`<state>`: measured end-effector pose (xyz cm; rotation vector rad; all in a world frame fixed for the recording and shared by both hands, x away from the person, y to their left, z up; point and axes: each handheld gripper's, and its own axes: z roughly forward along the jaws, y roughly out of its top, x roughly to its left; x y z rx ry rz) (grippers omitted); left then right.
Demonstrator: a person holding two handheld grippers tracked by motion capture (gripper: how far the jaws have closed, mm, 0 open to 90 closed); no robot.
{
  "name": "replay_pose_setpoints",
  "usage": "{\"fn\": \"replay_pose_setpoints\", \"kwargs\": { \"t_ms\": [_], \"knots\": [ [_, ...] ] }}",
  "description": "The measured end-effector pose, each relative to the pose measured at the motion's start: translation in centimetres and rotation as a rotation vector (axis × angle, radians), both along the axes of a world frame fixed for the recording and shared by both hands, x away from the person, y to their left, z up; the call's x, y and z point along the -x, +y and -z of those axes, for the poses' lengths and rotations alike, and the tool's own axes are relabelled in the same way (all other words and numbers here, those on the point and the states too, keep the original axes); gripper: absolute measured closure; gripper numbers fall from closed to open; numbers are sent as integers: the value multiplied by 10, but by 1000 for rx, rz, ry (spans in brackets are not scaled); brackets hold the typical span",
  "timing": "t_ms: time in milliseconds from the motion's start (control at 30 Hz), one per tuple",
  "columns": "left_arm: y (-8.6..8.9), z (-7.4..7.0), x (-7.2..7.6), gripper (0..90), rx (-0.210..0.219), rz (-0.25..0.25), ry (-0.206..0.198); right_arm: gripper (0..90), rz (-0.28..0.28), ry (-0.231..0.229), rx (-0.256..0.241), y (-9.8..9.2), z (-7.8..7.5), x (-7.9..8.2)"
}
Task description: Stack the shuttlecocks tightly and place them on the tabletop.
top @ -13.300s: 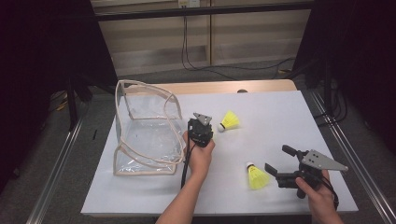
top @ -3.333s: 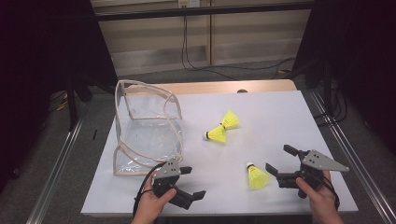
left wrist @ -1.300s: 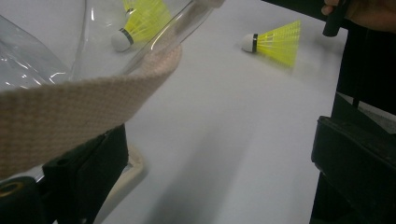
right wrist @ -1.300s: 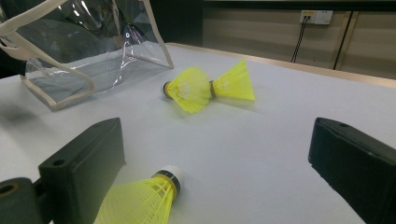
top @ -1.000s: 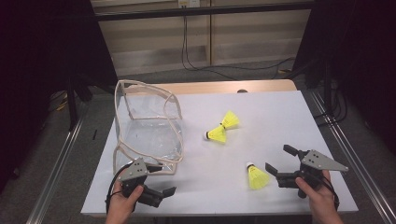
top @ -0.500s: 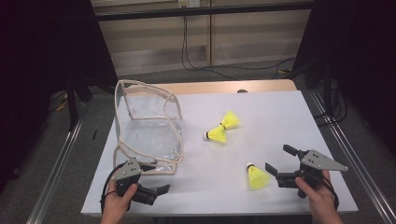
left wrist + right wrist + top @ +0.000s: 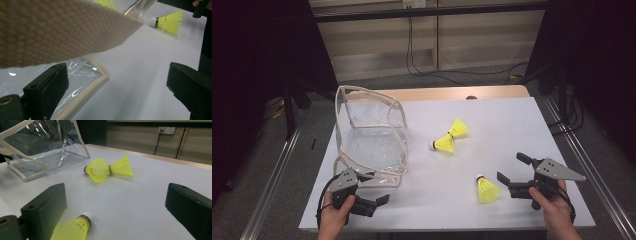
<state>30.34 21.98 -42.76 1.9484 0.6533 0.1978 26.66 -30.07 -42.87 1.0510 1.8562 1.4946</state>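
Clear bag (image 7: 371, 131) far left on table (image 7: 512, 130); left gripper (image 7: 374, 194) at its near corner, right gripper (image 7: 512, 169) beside single shuttlecock (image 7: 486, 189); nested shuttlecock pair (image 7: 449, 137) mid-table; both jaws wide, empty.

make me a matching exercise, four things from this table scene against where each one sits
Things:
1. clear bag
2. shuttlecock pair
3. single shuttlecock
4. left gripper

Places:
A. mid-table, cork of one tucked into the other's skirt
B. near edge, by the bag's front corner, jaws open
C. just in front of the right gripper
D. table's left side, mouth open

Pairs: 1-D, 2-A, 3-C, 4-B
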Motion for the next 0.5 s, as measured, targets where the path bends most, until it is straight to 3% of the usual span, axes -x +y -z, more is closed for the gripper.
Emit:
{"fn": "replay_pose_setpoints", "kwargs": {
  "t_ms": [200, 500],
  "knots": [
    [-1, 0, -1, 35, 0, 9, 3, 29, 4, 0, 14, 0, -6, -8],
    [-1, 0, -1, 35, 3, 7, 6, 30, 14, 44, 52, 1, -10, -29]
  ]
}}
